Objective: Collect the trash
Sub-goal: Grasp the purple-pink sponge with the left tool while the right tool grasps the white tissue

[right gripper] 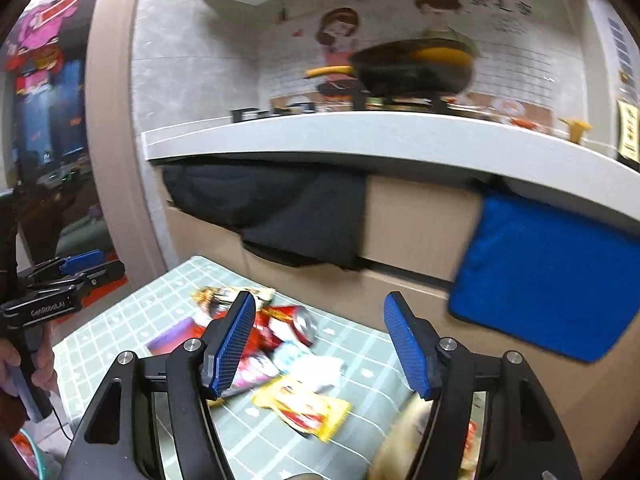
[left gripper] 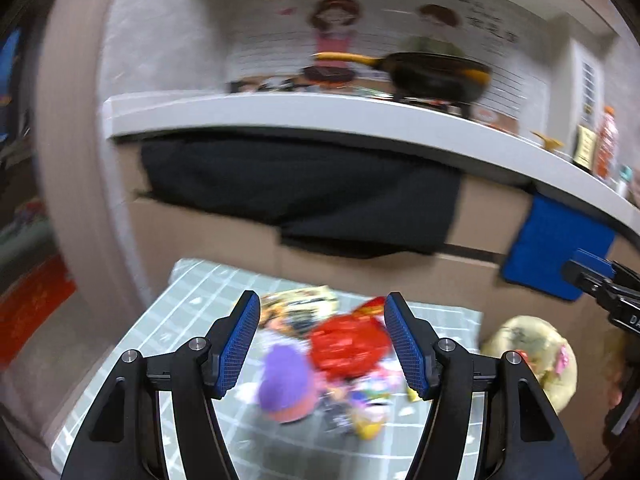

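Both grippers are standing with jaws wide apart and nothing between the pads. Seen from the left wrist camera, the left gripper is hanging above a pale green gridded mat and pointing down toward a blurred heap of trash: a red crumpled wrapper, a purple rounded item, a printed packet at the far end, and small colourful scraps at the near end. All of these are lying on the mat, and none is touching the blue pads. A pale bag with a crumpled, printed surface is sitting just beside the mat's right edge. The right gripper is showing at the right border. Behind the mat, brown cardboard is lining the wall under a white counter; a black cloth and a blue cloth are hanging from the counter, and a black pan with a yellow handle is sitting on top. Seen from the right wrist camera, the right gripper is likewise hovering over the mat, with a red can, a white scrap, a yellow packet and a purple card lying on it. The left gripper is appearing at the left border, held by a hand on its grip, well apart from the trash
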The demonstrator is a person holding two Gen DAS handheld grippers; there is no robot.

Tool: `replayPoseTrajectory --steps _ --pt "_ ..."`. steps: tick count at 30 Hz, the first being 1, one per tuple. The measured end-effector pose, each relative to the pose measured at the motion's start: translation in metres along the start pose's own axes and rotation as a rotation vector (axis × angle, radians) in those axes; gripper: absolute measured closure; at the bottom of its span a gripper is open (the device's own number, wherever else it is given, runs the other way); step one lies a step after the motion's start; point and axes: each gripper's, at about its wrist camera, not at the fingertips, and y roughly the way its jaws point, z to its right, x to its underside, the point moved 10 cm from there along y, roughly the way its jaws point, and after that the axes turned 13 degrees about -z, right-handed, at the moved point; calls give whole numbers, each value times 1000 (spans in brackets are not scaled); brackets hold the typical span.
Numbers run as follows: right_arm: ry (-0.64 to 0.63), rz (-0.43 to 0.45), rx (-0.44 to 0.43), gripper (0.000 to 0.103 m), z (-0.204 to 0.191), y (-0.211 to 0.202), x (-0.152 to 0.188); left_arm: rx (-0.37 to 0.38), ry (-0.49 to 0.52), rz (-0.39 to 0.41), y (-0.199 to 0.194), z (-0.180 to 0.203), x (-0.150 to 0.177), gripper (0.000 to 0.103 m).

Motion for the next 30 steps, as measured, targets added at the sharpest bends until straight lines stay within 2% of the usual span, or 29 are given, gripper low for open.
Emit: replayPoseTrajectory --steps 3,6,13,15,23,27,29,30 --pt "-24 -7 -31 39 -27 13 -8 -4 -67 -27 7 -40 10 38" --pt "-46 -28 -50 39 -47 28 -11 19 -93 -63 20 -57 26 38" --pt "-67 -104 -71 40 -61 61 1 170 -134 -223 77 -47 65 38" --pt "-66 -120 -68 41 -59 67 5 190 -142 -257 93 -42 72 38" --pt "-20 -192 -68 41 -37 86 30 165 -250 -375 158 -40 88 38" --pt "-6 -224 -58 41 -25 94 46 181 -285 -393 168 -38 92 39" --pt "-2 -242 -56 41 -21 98 54 167 -264 -391 166 -35 91 43" --pt "-1 -253 -57 41 -18 101 58 166 -245 -392 164 -32 91 52"
